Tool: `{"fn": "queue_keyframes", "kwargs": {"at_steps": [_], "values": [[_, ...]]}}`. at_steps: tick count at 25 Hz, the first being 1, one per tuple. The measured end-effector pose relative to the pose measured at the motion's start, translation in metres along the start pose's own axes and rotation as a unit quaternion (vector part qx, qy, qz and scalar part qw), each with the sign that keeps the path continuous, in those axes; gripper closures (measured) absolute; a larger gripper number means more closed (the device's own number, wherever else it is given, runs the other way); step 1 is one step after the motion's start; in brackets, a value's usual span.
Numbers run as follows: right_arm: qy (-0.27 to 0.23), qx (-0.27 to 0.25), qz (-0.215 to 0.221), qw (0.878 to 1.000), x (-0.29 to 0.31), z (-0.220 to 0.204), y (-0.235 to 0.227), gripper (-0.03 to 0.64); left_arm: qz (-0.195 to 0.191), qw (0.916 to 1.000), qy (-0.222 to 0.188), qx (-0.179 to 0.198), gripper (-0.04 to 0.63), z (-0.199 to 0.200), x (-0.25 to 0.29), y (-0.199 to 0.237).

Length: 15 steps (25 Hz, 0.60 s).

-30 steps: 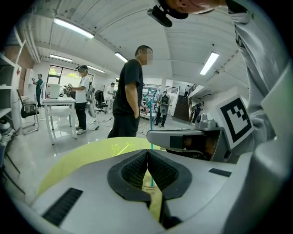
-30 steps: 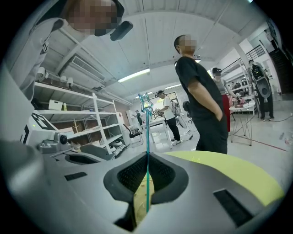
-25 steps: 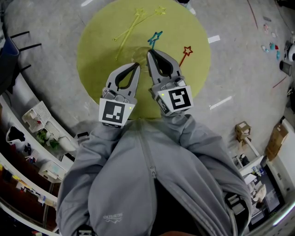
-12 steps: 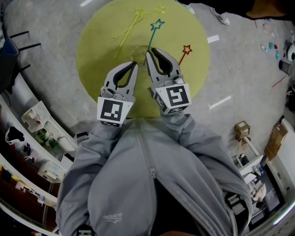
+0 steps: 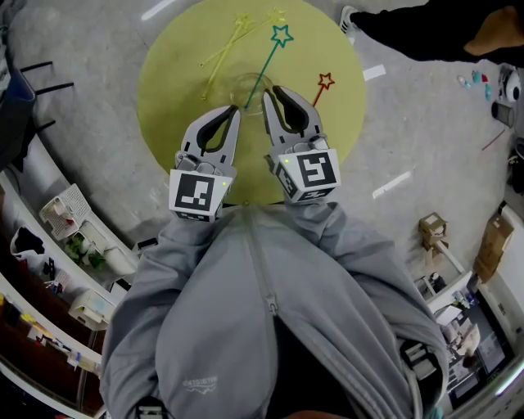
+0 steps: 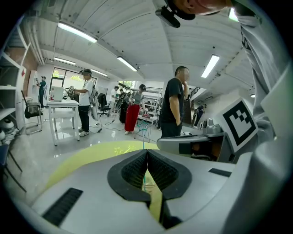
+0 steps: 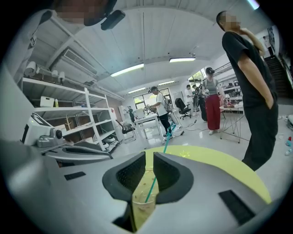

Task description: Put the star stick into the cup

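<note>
A teal star stick (image 5: 270, 56) stands slanted in a clear cup (image 5: 242, 84) on the round yellow table (image 5: 172, 82), with its star up and to the right. My right gripper (image 5: 273, 90) is just right of the cup, slightly open and holding nothing. In the right gripper view the stick (image 7: 160, 155) and the cup (image 7: 144, 205) show through the narrow gap of the right gripper (image 7: 149, 155). My left gripper (image 5: 235, 111) sits just near of the cup, shut and empty. In the left gripper view the stick's star (image 6: 143, 125) rises beyond the left gripper (image 6: 147, 151).
A red star stick (image 5: 321, 88) lies on the table right of the cup, and yellow star sticks (image 5: 233, 41) lie at the far side. A person (image 5: 426, 24) stands past the table's far right edge. Shelves (image 5: 74, 237) line the left; boxes (image 5: 430, 233) sit right.
The right gripper carried the teal stick to the cup, let go of it and drew back a little. The stick now leans in the cup. The left gripper stayed shut.
</note>
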State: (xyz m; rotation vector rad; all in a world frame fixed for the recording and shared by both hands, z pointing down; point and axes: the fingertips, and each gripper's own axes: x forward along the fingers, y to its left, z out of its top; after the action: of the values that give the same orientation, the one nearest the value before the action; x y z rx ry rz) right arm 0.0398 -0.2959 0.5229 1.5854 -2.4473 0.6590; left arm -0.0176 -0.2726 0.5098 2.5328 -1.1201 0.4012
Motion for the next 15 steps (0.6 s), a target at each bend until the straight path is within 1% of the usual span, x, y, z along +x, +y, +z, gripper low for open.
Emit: {"fn": "queue_keyframes", "kwargs": {"at_steps": [6, 12, 15], "values": [[-0.036, -0.008, -0.021, 0.999, -0.033, 0.027, 0.006, 0.580, -0.001, 0.9994, -0.024, 0.025, 0.578, 0.018, -0.026, -0.015], [-0.075, -0.024, -0.038, 0.996, -0.072, 0.058, 0.016, 0.580, -0.004, 0.9975, -0.056, 0.043, 0.578, 0.039, -0.052, -0.036], [-0.095, -0.029, -0.048, 0.994, -0.096, 0.074, 0.021, 0.581, 0.000, 0.9965, -0.070, 0.045, 0.578, 0.052, -0.067, -0.048]]}}
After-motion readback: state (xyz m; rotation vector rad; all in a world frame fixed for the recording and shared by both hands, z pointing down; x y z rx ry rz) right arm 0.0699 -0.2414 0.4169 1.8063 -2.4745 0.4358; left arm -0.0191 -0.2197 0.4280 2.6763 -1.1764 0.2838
